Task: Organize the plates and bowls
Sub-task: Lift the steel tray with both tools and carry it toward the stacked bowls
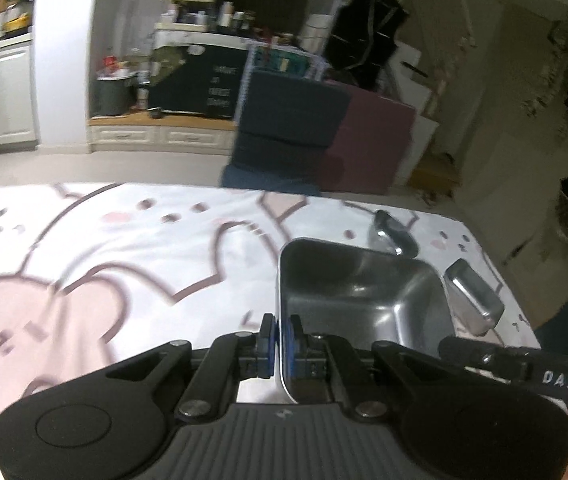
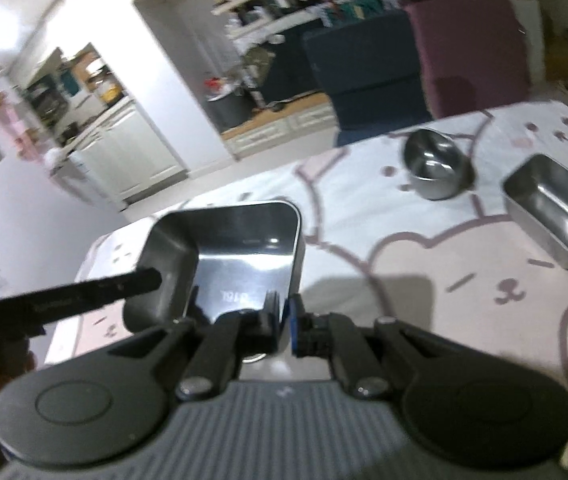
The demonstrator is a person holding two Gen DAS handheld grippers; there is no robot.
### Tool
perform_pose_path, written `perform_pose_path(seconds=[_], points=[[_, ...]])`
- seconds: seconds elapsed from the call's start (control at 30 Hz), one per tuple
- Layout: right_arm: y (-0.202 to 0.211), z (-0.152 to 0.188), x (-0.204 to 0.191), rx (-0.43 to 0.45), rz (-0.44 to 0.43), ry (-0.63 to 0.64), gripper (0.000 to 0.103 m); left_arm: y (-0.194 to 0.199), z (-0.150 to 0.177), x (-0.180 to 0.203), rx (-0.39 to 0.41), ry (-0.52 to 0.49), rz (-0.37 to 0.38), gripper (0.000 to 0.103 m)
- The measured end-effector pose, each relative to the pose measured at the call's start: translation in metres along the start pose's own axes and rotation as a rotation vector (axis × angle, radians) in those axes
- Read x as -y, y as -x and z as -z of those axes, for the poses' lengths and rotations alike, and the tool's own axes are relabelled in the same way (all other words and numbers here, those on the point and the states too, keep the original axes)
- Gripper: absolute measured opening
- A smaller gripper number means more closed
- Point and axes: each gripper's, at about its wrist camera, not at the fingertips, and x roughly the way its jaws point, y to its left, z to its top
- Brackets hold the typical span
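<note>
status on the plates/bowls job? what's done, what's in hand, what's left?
Done: nothing looks stacked yet. In hand: the left hand-held gripper and right hand-held gripper are each shut on a wall of the big square steel tray. Left: the round bowl and small rectangular tray sit apart on the tablecloth.

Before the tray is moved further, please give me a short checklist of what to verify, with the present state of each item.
1. Left hand-held gripper shut on the tray wall: ok.
2. Right hand-held gripper shut on the opposite wall: ok.
3. Tray level: cannot tell; both views are tilted and blurred.
4. Tray empty, nothing to spill: ok.
5. Small pan and round bowl apart from the tray, on the cloth: ok.
6. Tray fully off the cloth: cannot tell.
</note>
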Motion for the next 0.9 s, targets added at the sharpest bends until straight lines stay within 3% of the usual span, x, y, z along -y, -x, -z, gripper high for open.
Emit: perform_pose_path(seconds=[0.27,0.47,0.67,0.9], points=[[0.004,0.037,-0.051,-0.054,-0.069,0.109,0.007,0.046,0.051,-0.044,-0.025,0.091,-0.074,0.005],[-0.013,0.064,-0.07,-0.161,-0.097,0.122,0.007,0.059,0.087,-0.071,-0.083,0.136,-0.127,0.006],[-0.028,0.093,-0.09,-0.247,-0.089,0.166,0.007,0.056,0.111,-0.085,-0.144,0.142,-0.164,0.006],[-0.047,0.114,-0.096,-0.308,-0.012,0.196,0.007,0.03,0.13,-0.088,-0.249,0.114,-0.161,0.006]])
